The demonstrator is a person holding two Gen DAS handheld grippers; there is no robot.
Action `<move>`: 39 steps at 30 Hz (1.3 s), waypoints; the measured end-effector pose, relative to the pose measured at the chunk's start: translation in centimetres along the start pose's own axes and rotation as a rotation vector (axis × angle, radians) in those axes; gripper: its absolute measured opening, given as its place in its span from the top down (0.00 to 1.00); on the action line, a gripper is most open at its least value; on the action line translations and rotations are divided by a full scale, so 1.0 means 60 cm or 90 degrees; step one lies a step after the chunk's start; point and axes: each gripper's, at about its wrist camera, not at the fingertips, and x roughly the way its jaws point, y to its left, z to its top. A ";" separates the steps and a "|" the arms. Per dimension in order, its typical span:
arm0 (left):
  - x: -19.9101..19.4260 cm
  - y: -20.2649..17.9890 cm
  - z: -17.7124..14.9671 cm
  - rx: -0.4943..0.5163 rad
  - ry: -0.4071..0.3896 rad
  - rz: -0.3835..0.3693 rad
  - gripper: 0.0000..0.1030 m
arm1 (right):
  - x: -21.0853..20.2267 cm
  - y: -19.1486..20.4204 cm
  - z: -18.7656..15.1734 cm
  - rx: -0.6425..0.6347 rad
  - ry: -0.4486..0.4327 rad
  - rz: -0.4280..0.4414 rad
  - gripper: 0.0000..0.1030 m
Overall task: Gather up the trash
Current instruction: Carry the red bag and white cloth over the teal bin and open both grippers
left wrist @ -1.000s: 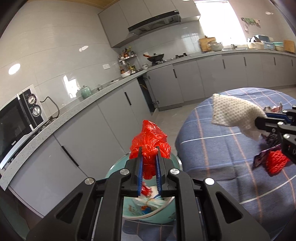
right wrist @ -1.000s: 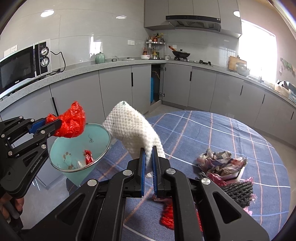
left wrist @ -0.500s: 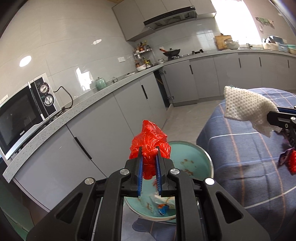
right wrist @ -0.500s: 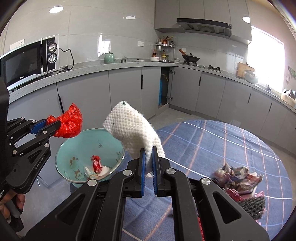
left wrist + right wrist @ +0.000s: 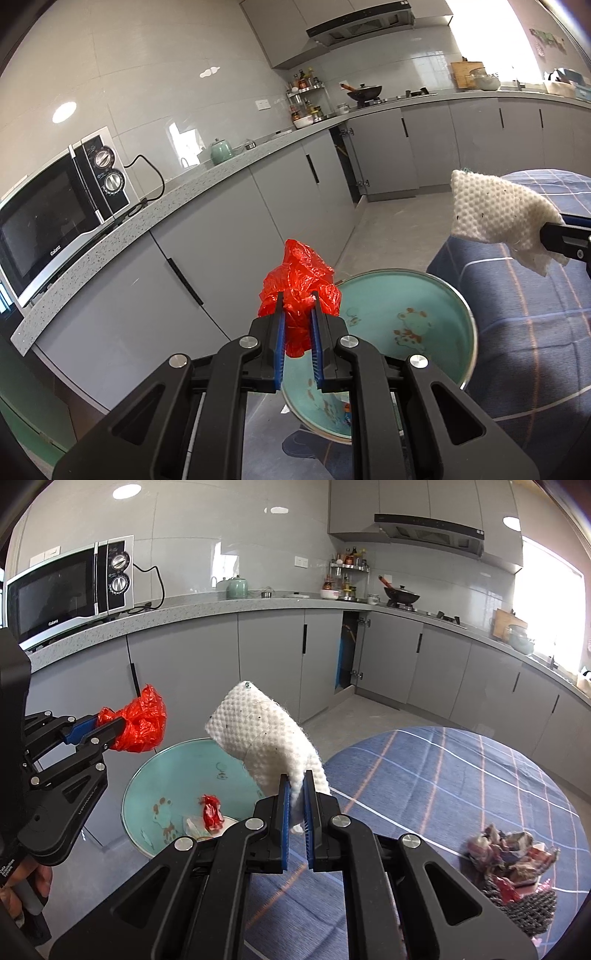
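My left gripper is shut on a crumpled red plastic bag, held just above the near rim of a teal trash bin. The same red bag and left gripper show at the left of the right wrist view, over the bin's left edge. My right gripper is shut on a white dimpled paper towel beside the bin's right side. That towel hangs at the right of the left wrist view. Small scraps, one a red wrapper, lie in the bin.
A round table with a blue plaid cloth stands right of the bin, with a pile of wrappers and a dark mesh piece on it. Grey cabinets and a counter with a microwave run behind.
Both grippers have moved leftward with their loads, away from the table toward the bin. More of the bin's inside shows now, and the table's trash pile has slid to the right.
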 end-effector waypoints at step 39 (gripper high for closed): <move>0.045 0.032 -0.014 0.003 0.031 0.040 0.87 | 0.072 0.042 0.004 -0.040 0.032 0.041 0.92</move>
